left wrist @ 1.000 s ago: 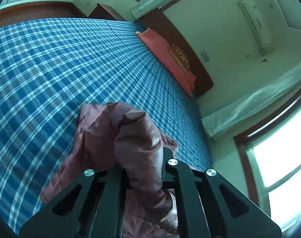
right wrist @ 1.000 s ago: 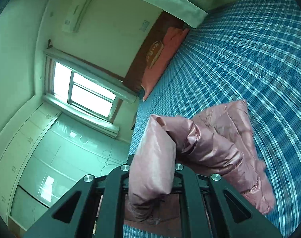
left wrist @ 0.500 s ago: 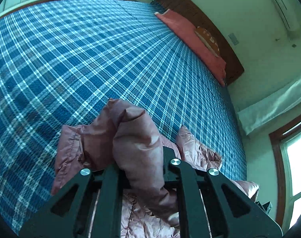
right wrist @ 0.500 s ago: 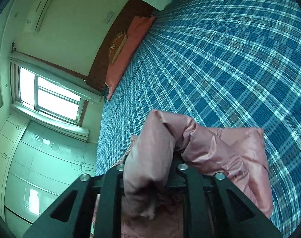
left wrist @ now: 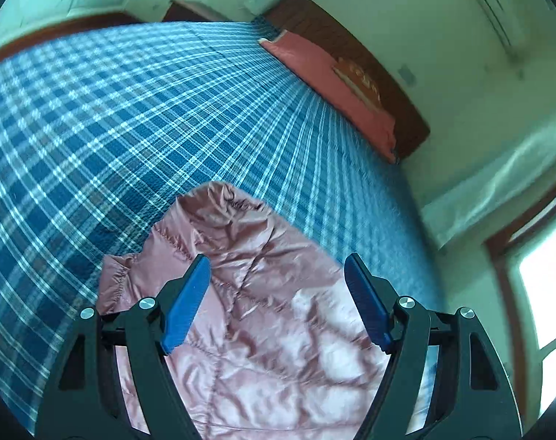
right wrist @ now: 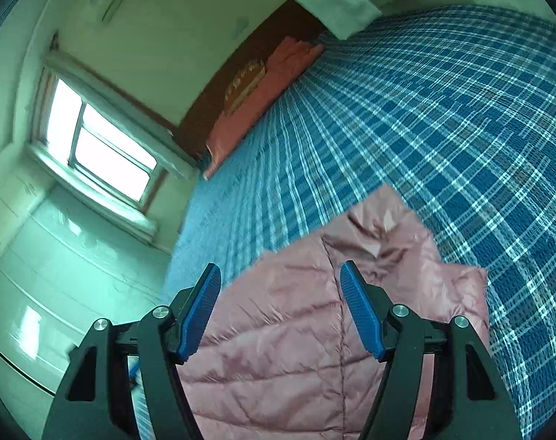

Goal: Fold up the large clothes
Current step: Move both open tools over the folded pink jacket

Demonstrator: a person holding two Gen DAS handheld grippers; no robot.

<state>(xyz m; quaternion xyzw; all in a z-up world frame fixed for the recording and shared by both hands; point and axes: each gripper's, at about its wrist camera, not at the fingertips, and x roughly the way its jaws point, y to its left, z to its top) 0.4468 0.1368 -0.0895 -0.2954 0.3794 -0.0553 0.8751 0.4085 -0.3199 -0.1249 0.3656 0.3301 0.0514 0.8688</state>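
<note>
Pink quilted jacket [left wrist: 263, 315] lies spread on the blue plaid bedspread [left wrist: 138, 117] directly beneath and ahead of both grippers. Left gripper [left wrist: 276, 275] hangs over it with jaws wide apart, holding nothing; right gripper [right wrist: 280, 282] likewise gapes empty above the fabric.

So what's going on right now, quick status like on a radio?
Left gripper open, right gripper open, neither gripping. Pink quilted jacket lying loose on the blue plaid bed. Nothing in the way.
</note>
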